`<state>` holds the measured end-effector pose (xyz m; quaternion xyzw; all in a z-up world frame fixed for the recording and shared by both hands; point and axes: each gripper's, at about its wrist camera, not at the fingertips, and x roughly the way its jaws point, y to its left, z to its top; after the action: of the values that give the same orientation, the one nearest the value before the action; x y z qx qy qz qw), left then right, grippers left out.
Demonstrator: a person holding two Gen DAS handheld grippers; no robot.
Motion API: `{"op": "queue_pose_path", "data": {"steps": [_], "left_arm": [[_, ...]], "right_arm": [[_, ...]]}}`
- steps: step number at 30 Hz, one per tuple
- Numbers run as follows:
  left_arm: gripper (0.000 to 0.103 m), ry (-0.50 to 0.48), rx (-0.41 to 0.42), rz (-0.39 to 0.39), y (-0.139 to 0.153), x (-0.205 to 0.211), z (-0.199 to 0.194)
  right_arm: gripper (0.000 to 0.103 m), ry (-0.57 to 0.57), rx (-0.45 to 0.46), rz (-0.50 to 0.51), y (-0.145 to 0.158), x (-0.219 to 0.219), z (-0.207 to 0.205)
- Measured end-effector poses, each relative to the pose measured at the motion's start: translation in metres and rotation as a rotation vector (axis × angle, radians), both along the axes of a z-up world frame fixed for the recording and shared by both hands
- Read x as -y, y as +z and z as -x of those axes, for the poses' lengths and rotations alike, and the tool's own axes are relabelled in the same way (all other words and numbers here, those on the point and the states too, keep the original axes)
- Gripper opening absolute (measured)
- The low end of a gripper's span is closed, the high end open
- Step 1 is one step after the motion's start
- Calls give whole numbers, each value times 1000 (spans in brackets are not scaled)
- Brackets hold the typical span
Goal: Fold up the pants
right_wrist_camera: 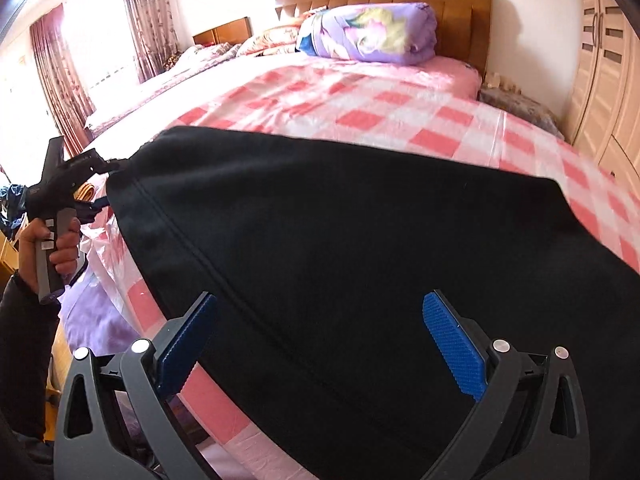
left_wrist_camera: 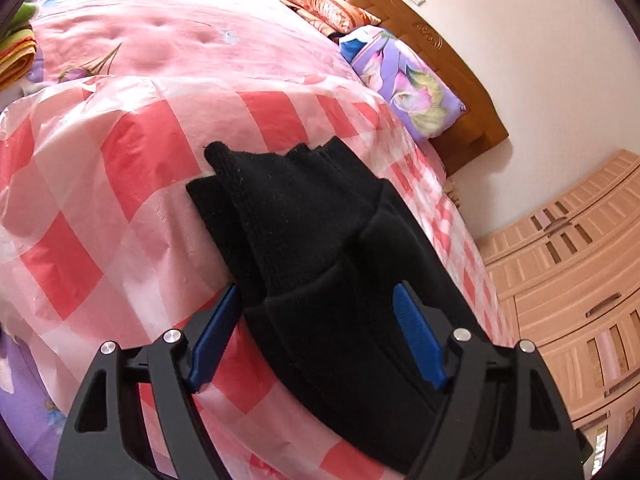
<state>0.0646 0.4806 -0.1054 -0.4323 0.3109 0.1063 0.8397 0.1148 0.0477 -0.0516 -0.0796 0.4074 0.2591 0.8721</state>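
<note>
- Black knit pants (right_wrist_camera: 340,264) lie spread on a bed covered with a pink-and-red checked plastic sheet (right_wrist_camera: 360,108); the cloth looks soft, thick and fuzzy, with a raised seam running across it.
- Seen from the right wrist, the pants fill the middle and lower part of the view, from the near bed edge at 6 o'clock out to 3 o'clock.
- Right gripper (right_wrist_camera: 320,344) hovers over the near part of the cloth with its blue pads spread wide, one at 7 o'clock and one at 5 o'clock; neither pad presses on the fabric.
- Left gripper (right_wrist_camera: 105,184) sits at 9 o'clock in that view, carried by a hand (right_wrist_camera: 60,248), at the far corner of the pants.
- From the left wrist, the cloth (left_wrist_camera: 320,232) is bunched in layered folds running toward 12 o'clock; the left gripper (left_wrist_camera: 320,312) stands wide, straddling the bundle, and no pad clearly clamps it.
- Handling, as a judgement: light, limp, not fragile, not slippery; it will sag and drag rather than hold shape.
- Best hold is probably a pinch through all layers at a hemmed edge or corner, one gripper at each end.
- Loose plastic beneath may lift or slide with the cloth.
</note>
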Motion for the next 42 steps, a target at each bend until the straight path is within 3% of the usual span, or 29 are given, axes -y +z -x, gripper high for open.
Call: {"op": "queue_pose_path", "data": {"steps": [3, 7, 10, 12, 13, 15, 17, 21, 22, 25, 28, 31, 33, 36, 38, 42], "left_arm": [[78, 12, 11, 15, -2, -1, 2], [77, 0, -12, -33, 1, 6, 0], [78, 8, -14, -35, 0, 6, 0], [77, 32, -38, -63, 6, 12, 1], [77, 73, -66, -117, 13, 18, 7], [78, 103, -42, -237, 34, 39, 20], [80, 69, -24, -380, 56, 70, 24], [84, -147, -36, -589, 75, 137, -3], [84, -190, -33, -609, 76, 148, -12], [89, -282, -81, -648, 72, 171, -52], [89, -289, -151, -637, 63, 168, -92], [89, -298, -217, -635, 53, 155, -120], [89, -307, -267, -660, 46, 145, -134], [89, -287, -309, -676, 38, 130, -138], [89, -291, -285, -655, 42, 127, -133], [90, -292, -271, -669, 43, 137, -129]], "right_arm": [[99, 17, -8, -26, 1, -6, -2], [99, 65, -7, -57, 8, -26, -9], [99, 81, -10, -42, 7, -42, -15], [99, 72, -23, 29, -7, -51, -18], [99, 66, -39, 62, -15, -52, -19], [99, 67, -74, 96, -31, -51, -20], [99, 85, -28, 99, -31, -49, -12], [99, 78, -16, 141, -26, -55, -6], [99, 79, 5, 146, -22, -59, -4], [99, 114, 27, 151, -12, -82, -6], [99, 153, 10, 214, -21, -111, -18], [99, 203, -92, 196, -35, -107, -17], [99, 260, -71, 221, -36, -101, -6], [99, 277, -93, 241, -36, -89, 3], [99, 293, -92, 263, -31, -91, 7], [99, 252, -112, 118, -11, -110, -18]]}}
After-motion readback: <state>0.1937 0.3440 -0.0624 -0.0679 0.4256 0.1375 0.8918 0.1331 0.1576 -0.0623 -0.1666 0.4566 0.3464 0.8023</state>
